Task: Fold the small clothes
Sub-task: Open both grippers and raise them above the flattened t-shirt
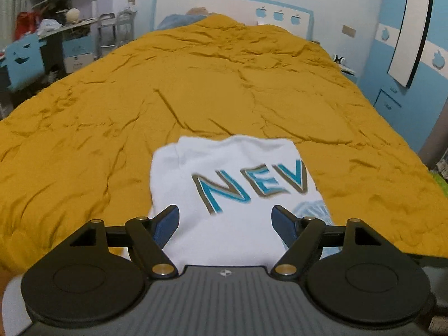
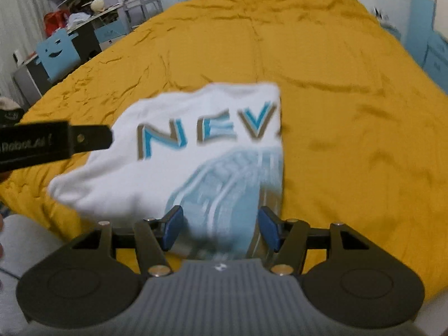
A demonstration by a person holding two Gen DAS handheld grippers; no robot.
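While both claws hang over the folded shirt, here is how I read it from my end:

Left gripper [image 1: 225,219]: jaws stand wide apart, nothing between the blue pads; the white cloth lies beneath them, not pinched.

Right gripper [image 2: 220,228]: jaws apart, a little narrower than the left, and empty; the pale blue print of the shirt shows in the gap, but the pads do not press on it (the frame is smeared, so I read this with some care).

T-shirt [image 1: 224,168]: white, lying on the near part of the mustard bedspread [image 1: 196,84], already folded in along one side, so its right edge cuts straight through the lettering.

Step in hand: I judge one fold as laid down and released, with both claws free above the garment.

Next move: it calls for picking new edges, probably the near hem or the sleeve side that bulges out toward the left, gripping only the top layers, and carrying them across without dragging the shirt over the rumpled bedspread.

Writing on the shirt: "NEV" in blue letters with a brownish shadow; the rest is folded under.

Writing on the rig: in the right wrist view the left gripper's body [image 2: 53,142] carries white lettering that looks like "RobotLab" (too blurred to be sure).

Beyond the bed: blue apple shapes [image 1: 278,15] on the headboard wall.
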